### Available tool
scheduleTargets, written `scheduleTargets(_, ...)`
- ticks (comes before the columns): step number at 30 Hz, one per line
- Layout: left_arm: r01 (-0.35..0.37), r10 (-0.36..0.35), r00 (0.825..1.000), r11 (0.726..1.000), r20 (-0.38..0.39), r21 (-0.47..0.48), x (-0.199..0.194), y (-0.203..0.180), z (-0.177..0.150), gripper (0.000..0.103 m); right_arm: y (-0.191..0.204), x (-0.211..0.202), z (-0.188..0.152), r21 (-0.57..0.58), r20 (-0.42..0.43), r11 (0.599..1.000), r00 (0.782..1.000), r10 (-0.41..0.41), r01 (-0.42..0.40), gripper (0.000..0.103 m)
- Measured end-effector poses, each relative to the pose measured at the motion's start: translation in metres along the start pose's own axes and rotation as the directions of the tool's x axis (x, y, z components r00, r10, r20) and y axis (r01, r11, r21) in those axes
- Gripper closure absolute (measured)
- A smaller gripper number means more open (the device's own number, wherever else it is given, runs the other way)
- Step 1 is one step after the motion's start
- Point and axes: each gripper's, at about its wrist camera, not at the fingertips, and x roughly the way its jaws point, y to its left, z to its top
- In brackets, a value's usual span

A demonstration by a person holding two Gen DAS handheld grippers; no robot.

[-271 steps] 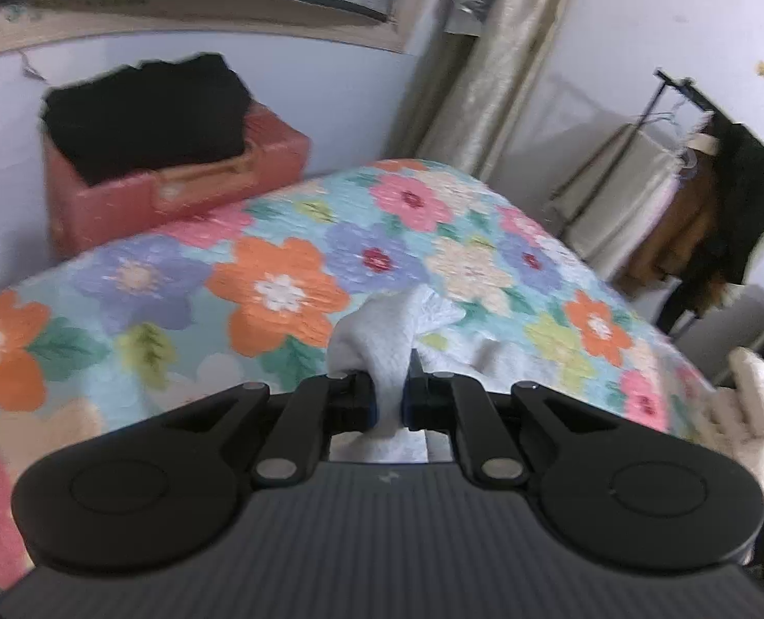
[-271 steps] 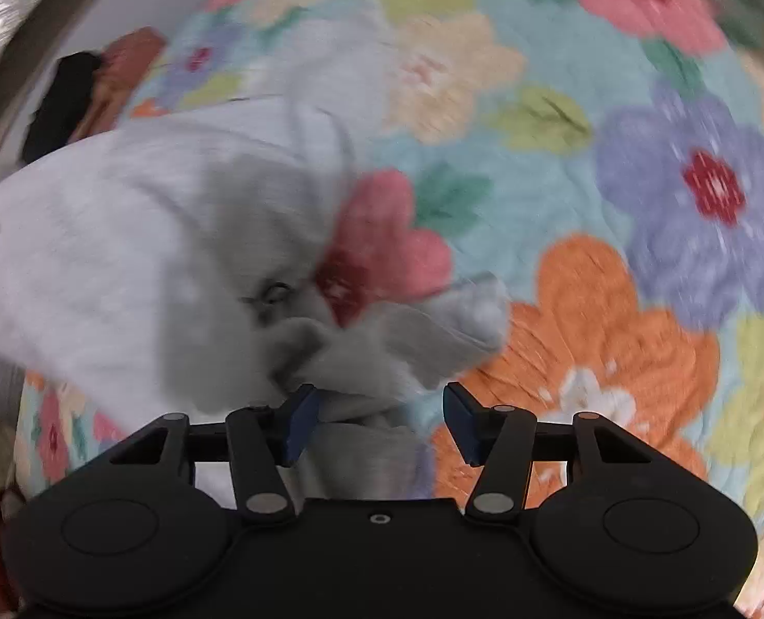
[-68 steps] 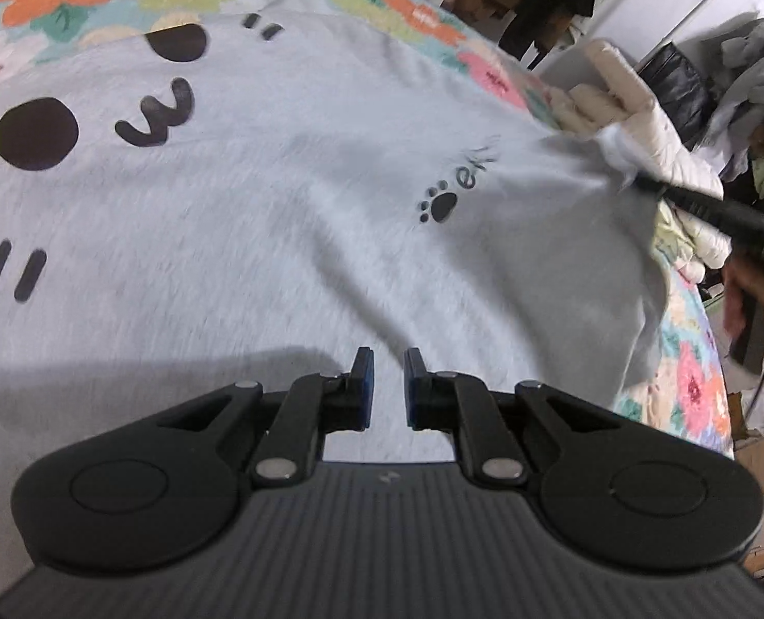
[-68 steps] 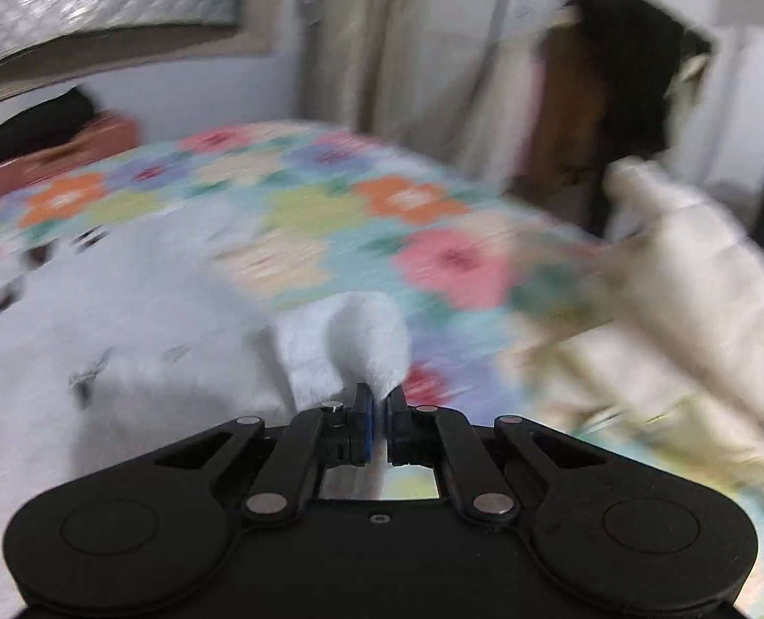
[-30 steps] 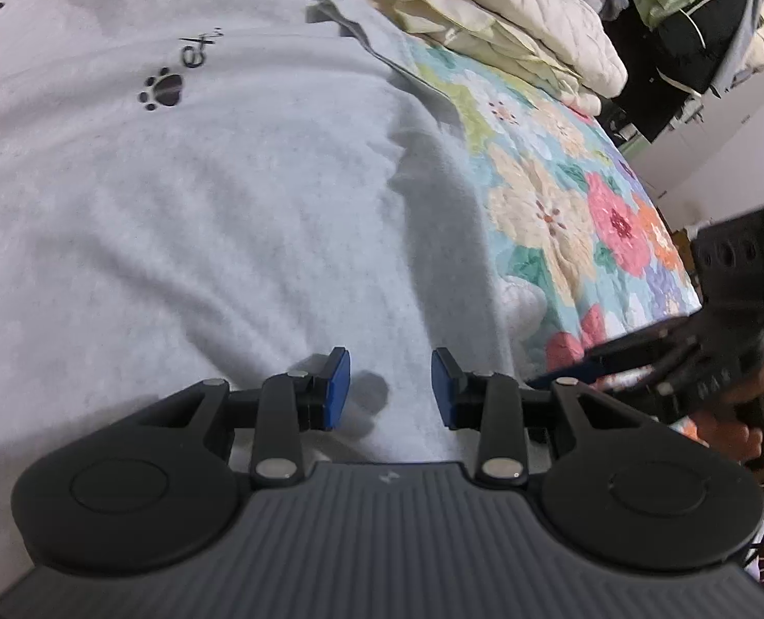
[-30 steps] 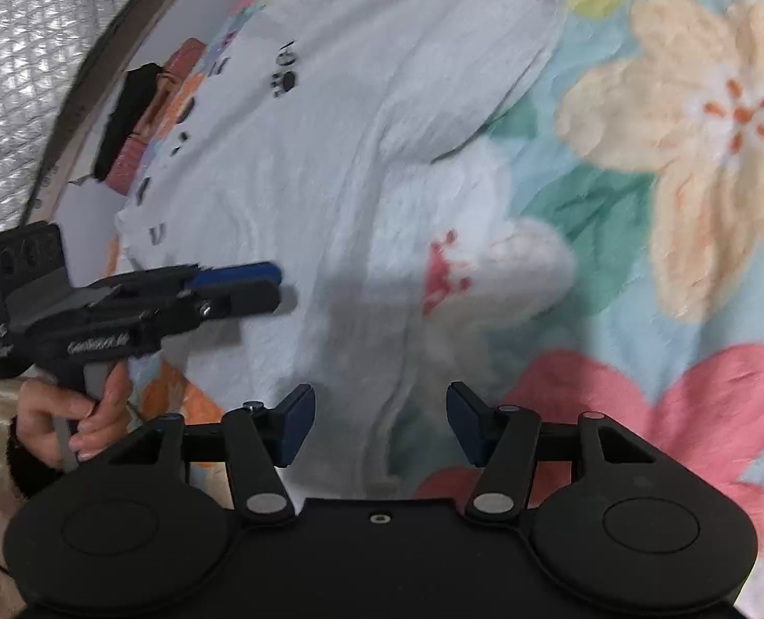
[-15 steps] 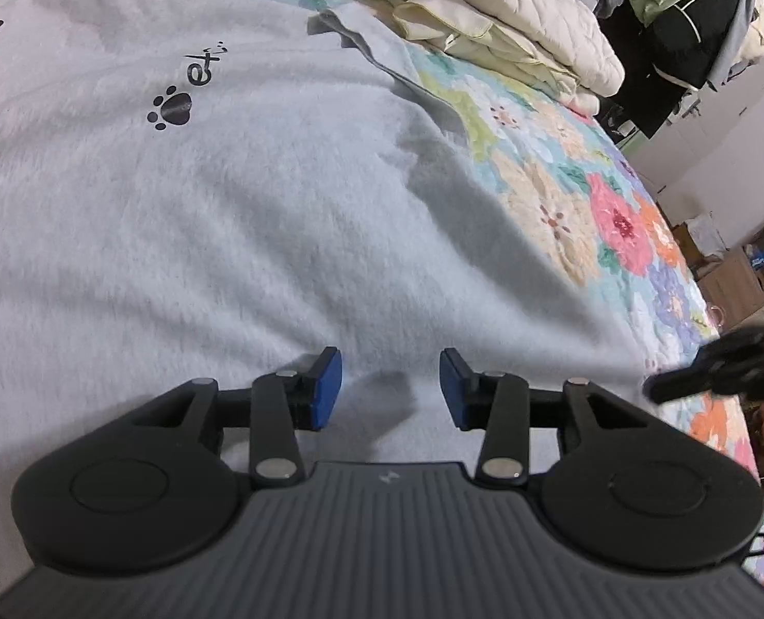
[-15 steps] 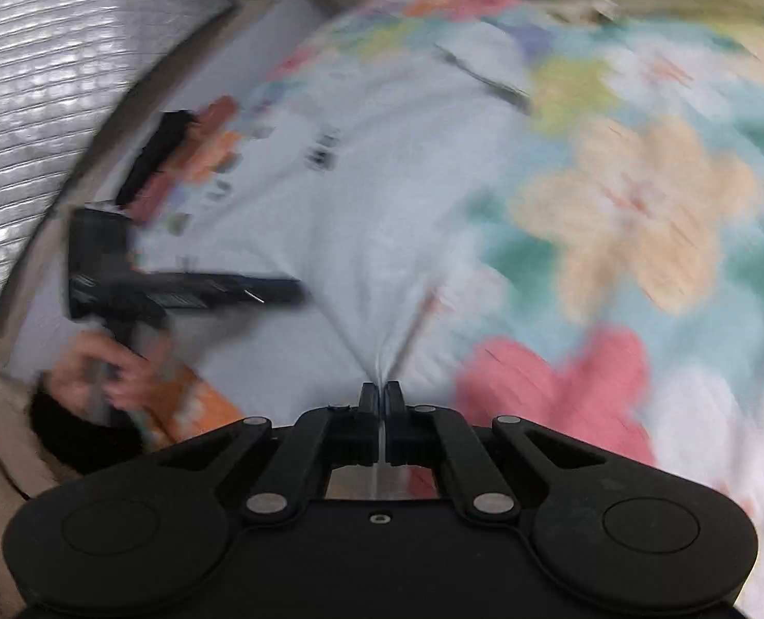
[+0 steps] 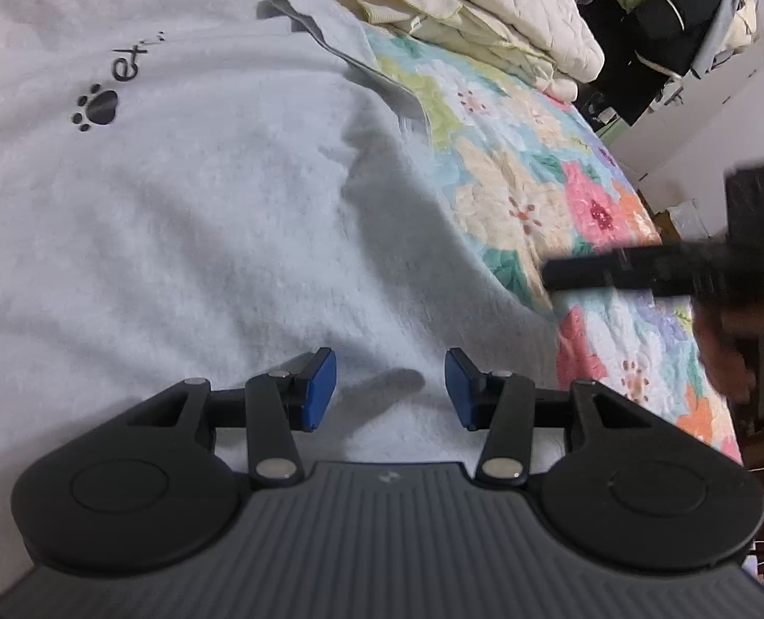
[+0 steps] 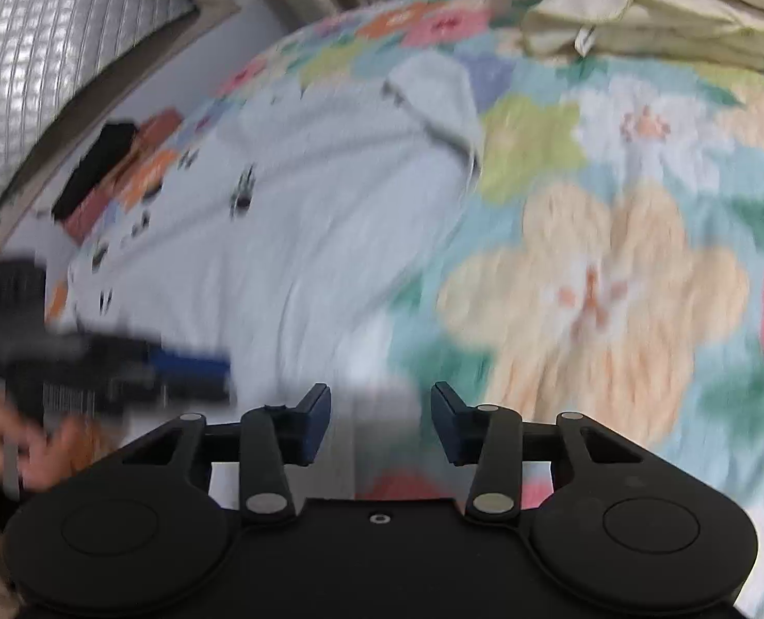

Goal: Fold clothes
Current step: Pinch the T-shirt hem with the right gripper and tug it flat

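Note:
A light grey sweatshirt (image 9: 185,196) with a black paw print and cartoon face marks lies spread flat on the floral bedspread (image 9: 526,191). My left gripper (image 9: 389,392) hovers just above its near hem, jaws opening, nothing between them. In the blurred right wrist view the same sweatshirt (image 10: 299,237) stretches away to the upper left. My right gripper (image 10: 380,423) is over its near edge, jaws opening and empty. Each gripper shows in the other's view: the right gripper (image 9: 639,273) at the right, the left gripper (image 10: 124,366) at the left, each held by a hand.
A heap of cream quilted bedding (image 9: 485,5) lies at the bed's far side. Dark clothes (image 9: 676,26) hang beyond it. A red box with a black garment (image 10: 108,175) stands by the wall. The bed's edge drops off at the right.
My right gripper was shut on the sweatshirt's edge half a second ago; it has let go and lifted. My left gripper's jaws have spread a little wider and shifted along the hem.

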Motion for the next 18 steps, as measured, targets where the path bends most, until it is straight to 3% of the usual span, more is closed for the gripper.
scheduleTargets(4, -0.016, 0.016, 1.0, 0.999, 0.003, -0.041, -0.001, 0.006, -0.008, 0.058, -0.011, 0.027, 0.024, 0.039, 0.029, 0.999, 0.999, -0.024, 0.023, 0.049)
scheduleTargets(9, -0.006, 0.007, 1.0, 0.997, 0.006, -0.081, -0.006, 0.015, -0.009, 0.058, -0.012, 0.055, 0.023, 0.115, -0.025, 0.993, 1.0, 0.017, -0.014, 0.046)
scheduleTargets(12, -0.028, 0.029, 1.0, 0.996, 0.013, -0.079, -0.009, 0.015, -0.01, 0.058, -0.005, 0.067, 0.028, 0.076, -0.011, 0.997, 1.0, 0.004, -0.003, 0.033)
scheduleTargets(16, -0.034, 0.035, 0.999, 0.993, 0.007, -0.113, -0.012, 0.02, -0.013, 0.058, 0.0, 0.077, 0.043, -0.018, 0.022, 0.999, 0.999, -0.044, 0.044, 0.033)
scheduleTargets(17, -0.035, 0.036, 0.999, 0.992, 0.006, -0.123, -0.013, 0.021, -0.014, 0.058, 0.003, 0.079, 0.047, -0.041, 0.035, 0.997, 0.998, -0.059, 0.06, 0.044)
scheduleTargets(18, -0.037, 0.038, 0.999, 0.991, 0.006, -0.132, -0.014, 0.022, -0.014, 0.058, 0.009, 0.08, 0.048, -0.1, 0.033, 0.992, 0.997, -0.074, 0.077, 0.075)
